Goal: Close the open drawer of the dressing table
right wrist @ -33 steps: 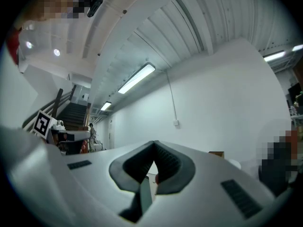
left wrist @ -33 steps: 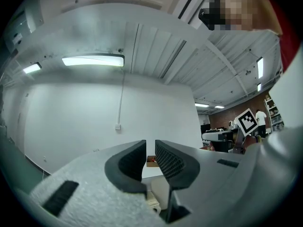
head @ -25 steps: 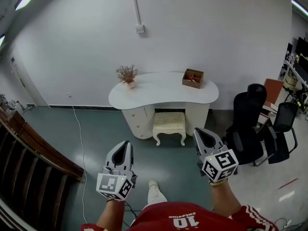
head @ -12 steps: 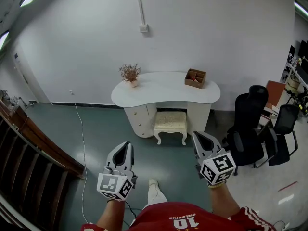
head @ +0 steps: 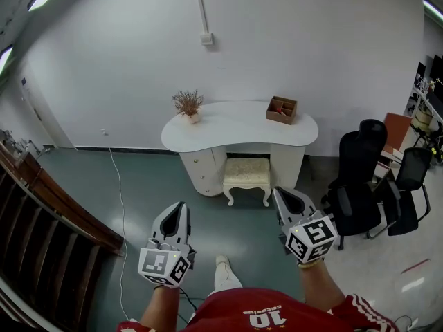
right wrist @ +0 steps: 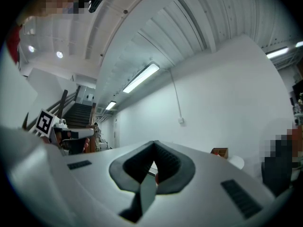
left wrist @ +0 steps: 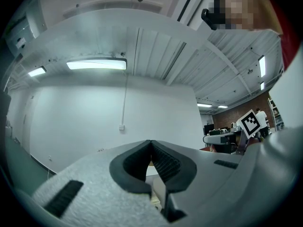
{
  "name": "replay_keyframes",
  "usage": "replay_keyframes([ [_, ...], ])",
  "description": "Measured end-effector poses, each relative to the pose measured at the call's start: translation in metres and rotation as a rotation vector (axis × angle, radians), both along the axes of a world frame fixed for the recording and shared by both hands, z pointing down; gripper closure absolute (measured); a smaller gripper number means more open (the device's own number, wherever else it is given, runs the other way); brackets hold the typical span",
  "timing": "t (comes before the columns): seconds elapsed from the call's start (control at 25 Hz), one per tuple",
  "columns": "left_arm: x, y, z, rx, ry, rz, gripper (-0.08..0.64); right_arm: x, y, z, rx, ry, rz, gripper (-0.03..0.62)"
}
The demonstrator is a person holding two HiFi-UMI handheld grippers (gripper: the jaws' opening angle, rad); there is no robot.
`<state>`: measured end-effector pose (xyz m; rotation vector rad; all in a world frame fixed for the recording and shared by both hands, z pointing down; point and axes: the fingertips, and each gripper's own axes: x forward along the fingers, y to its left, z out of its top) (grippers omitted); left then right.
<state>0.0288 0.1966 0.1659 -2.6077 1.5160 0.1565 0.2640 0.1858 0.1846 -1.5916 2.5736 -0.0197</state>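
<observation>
Left gripper (head: 181, 208) and right gripper (head: 279, 193), both pinched shut and empty, hang well back from the dressing table (head: 235, 128); its drawer (head: 201, 172) is too small to judge open or pushed in

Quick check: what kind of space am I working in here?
Probably an office or lab hall with a staged corner, not a bedroom: a white dressing table with stool against a bare wall, black office chairs to the right, a wooden stair rail at left.
</observation>
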Motion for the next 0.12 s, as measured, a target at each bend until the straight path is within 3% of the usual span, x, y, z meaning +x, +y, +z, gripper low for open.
replay_keyframes([
  [0.12,-0.001,0.0006,0.0011,0.002,0.003,-0.004,0.574,-0.0018,0.0003,0.0013,0.002,0.0,-0.006,0.588],
])
